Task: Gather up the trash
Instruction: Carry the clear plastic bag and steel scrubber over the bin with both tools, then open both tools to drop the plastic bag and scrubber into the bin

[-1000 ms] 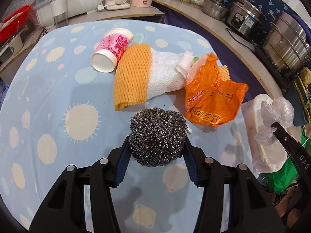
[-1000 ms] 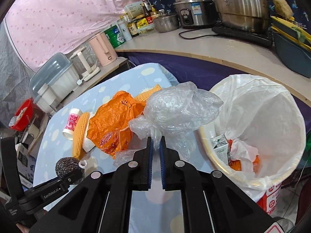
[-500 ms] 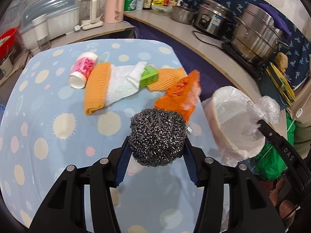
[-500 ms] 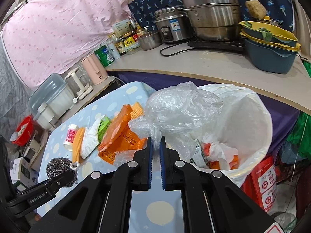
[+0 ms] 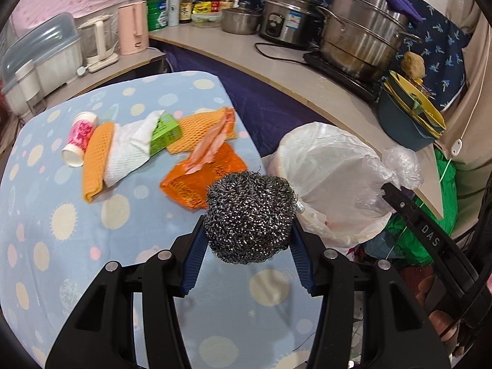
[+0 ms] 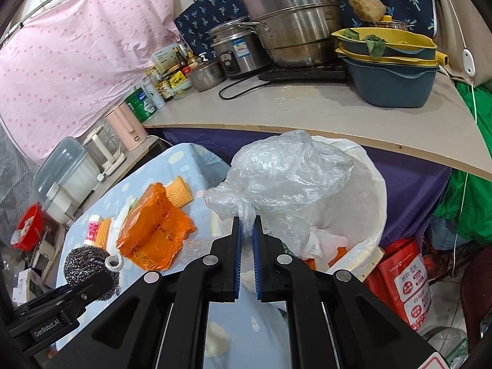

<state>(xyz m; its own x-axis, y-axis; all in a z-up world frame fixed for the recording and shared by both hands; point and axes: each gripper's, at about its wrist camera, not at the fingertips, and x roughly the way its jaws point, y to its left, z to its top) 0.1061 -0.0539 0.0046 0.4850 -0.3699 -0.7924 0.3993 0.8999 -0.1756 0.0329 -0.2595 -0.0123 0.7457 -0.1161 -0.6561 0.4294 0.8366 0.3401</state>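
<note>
Steel wool (image 5: 248, 216) sits clenched between the pads of the left gripper (image 5: 247, 240), lifted clear of the table (image 5: 61, 246) and near the rim of the bin (image 5: 323, 166), which stands just off the table's edge with a white liner. The right gripper (image 6: 246, 230) pinches the knotted neck of a clear bag (image 6: 286, 166), jaws nearly closed on it, and the bag hangs over the bin's mouth. The step in hand looks like the carry to the bin with both loads at once. Next, each gripper needs to be squarely above the opening before letting go; the bag seems about there, while the wool probably has to travel a little further over the rim. Left on the table are an orange bag (image 5: 206, 178), foam nets (image 5: 95, 156), a green carton (image 5: 164, 133) and a cup (image 5: 79, 138), so more trips remain.
</note>
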